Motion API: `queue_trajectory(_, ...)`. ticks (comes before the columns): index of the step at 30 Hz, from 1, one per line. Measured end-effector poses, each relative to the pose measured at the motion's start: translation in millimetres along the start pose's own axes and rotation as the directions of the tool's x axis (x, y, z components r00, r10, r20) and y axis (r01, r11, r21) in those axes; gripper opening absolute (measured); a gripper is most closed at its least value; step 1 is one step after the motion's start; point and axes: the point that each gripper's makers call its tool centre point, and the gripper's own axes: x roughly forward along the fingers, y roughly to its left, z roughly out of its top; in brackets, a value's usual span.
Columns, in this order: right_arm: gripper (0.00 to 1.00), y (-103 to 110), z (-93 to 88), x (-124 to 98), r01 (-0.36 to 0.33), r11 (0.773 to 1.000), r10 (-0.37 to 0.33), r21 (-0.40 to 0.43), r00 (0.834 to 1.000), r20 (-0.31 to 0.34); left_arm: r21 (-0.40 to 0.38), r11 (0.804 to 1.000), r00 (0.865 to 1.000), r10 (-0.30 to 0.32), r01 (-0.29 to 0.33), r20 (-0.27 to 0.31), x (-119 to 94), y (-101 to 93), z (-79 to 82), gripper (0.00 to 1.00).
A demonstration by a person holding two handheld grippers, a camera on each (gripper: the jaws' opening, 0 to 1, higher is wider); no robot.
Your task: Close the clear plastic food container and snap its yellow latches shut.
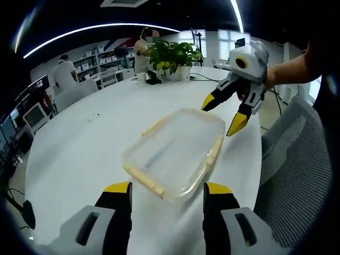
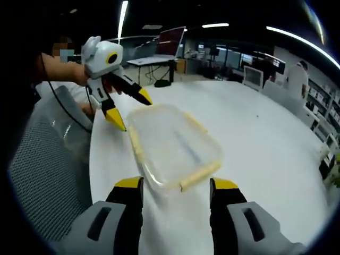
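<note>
The clear container [image 1: 178, 154] sits lidded on the white tabletop [image 1: 79, 154]. Both claws, left [image 1: 167, 192] and right [image 2: 177, 187], hover spread apart, gripping nothing.

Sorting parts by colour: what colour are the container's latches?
Pale yellow latches on the clear container; best in the right gripper view.

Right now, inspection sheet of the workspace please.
Surface: white table, round-edged, mostly bare.
Job's things: clear food container with lid on; yellow latches on its sides, whether snapped cannot be told.
Clutter: potted plant at the far edge; a small item beside it.
Grippers: left gripper and right gripper both open, at opposite ends of the container, not touching.
Cables: cable near the plant.
Surroundings: mesh chair, shelves, monitors, people standing.
</note>
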Motion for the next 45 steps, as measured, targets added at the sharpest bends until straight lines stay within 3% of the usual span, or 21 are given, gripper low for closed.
queue_trajectory(14, 0.43, -7.0, 9.2, 9.5, 0.017, 0.999, -0.018, 0.027, 1.0, 0.01, 0.023, 1.0, 1.0, -0.015, 0.016, -0.018, 5.0, 11.7, -1.6, 0.41)
queue_trajectory(45, 0.42, -64.2, 30.9, 40.6, 0.04, 0.998, -0.039, 0.049, 0.999, -0.008, 0.04, 0.999, 0.999, -0.009, 0.011, -0.049, 38.4, 68.0, 15.7, 0.4)
